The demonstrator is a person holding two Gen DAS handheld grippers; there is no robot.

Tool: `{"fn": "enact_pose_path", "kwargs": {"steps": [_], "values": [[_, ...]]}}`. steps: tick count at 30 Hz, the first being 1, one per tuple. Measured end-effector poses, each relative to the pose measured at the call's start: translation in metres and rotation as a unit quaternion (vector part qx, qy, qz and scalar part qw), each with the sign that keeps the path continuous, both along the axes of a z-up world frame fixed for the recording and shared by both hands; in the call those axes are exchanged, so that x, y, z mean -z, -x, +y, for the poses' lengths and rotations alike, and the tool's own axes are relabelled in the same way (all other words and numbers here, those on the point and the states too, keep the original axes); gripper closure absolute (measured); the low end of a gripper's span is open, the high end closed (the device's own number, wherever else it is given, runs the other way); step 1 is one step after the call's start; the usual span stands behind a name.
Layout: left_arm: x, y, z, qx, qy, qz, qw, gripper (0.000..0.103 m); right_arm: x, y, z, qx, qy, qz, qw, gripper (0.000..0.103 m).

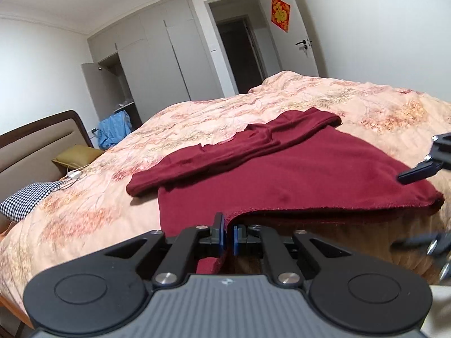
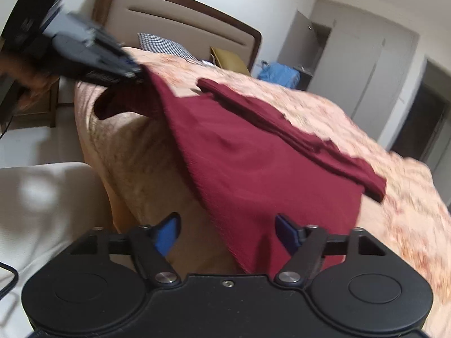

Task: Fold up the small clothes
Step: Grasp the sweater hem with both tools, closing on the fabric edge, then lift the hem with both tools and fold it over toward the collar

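Note:
A dark red garment lies spread on the bed near its front edge, with a sleeve folded across it. My left gripper is shut on the garment's near hem, which sits pinched between the blue pads. In the right wrist view the left gripper holds that corner lifted off the quilt, and the garment slopes down from it. My right gripper is open. The garment's other near corner lies between and below its fingers without touching the pads. In the left wrist view the right gripper shows at the right edge.
The bed carries a peach floral quilt that hangs over the side. A padded headboard, a checked pillow and a yellow pillow are at its head. A blue bag, grey wardrobes and an open doorway stand beyond.

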State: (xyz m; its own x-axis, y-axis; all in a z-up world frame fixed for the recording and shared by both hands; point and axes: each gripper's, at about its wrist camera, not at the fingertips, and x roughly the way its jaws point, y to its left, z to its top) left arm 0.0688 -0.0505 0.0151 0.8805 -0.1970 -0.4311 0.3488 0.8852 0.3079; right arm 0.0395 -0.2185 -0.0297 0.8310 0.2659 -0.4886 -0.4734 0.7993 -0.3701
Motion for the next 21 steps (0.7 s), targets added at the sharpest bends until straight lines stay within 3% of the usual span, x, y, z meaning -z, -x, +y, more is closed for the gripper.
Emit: {"fn": "enact_pose_path", "kwargs": {"steps": [4,7,9,13,16,17,18,21], "values": [[-0.011,0.002,-0.004,0.009,-0.003,-0.005,0.9999,0.096,0.013,-0.006,0.028,0.000,0.058,-0.054,0.997,0.020],[-0.013,0.005,-0.006,0.009,-0.014,-0.015,0.9998,0.096,0.020,-0.009,0.036,0.031,0.105,-0.098,0.989,0.039],[-0.013,0.008,-0.005,0.006,-0.018,-0.016,0.9997,0.096,0.021,-0.010,0.029,0.055,0.117,-0.108,0.986,0.058],[-0.008,0.013,0.001,-0.003,-0.022,-0.017,0.9996,0.096,0.022,-0.004,0.002,0.093,0.132,-0.124,0.979,0.062],[-0.002,0.020,0.004,-0.006,-0.020,-0.011,0.9997,0.097,0.023,0.010,-0.016,0.102,0.143,-0.136,0.975,0.074],[0.001,0.023,0.004,-0.007,-0.021,-0.011,0.9997,0.097,0.023,0.015,-0.020,0.101,0.144,-0.138,0.975,0.088],[0.003,0.026,0.004,-0.006,-0.023,-0.014,0.9996,0.097,0.022,0.020,-0.023,0.099,0.142,-0.141,0.975,0.094],[0.008,0.039,0.001,0.000,-0.031,-0.036,0.9988,0.098,0.018,0.030,-0.032,0.094,0.135,-0.150,0.975,0.097]]}}
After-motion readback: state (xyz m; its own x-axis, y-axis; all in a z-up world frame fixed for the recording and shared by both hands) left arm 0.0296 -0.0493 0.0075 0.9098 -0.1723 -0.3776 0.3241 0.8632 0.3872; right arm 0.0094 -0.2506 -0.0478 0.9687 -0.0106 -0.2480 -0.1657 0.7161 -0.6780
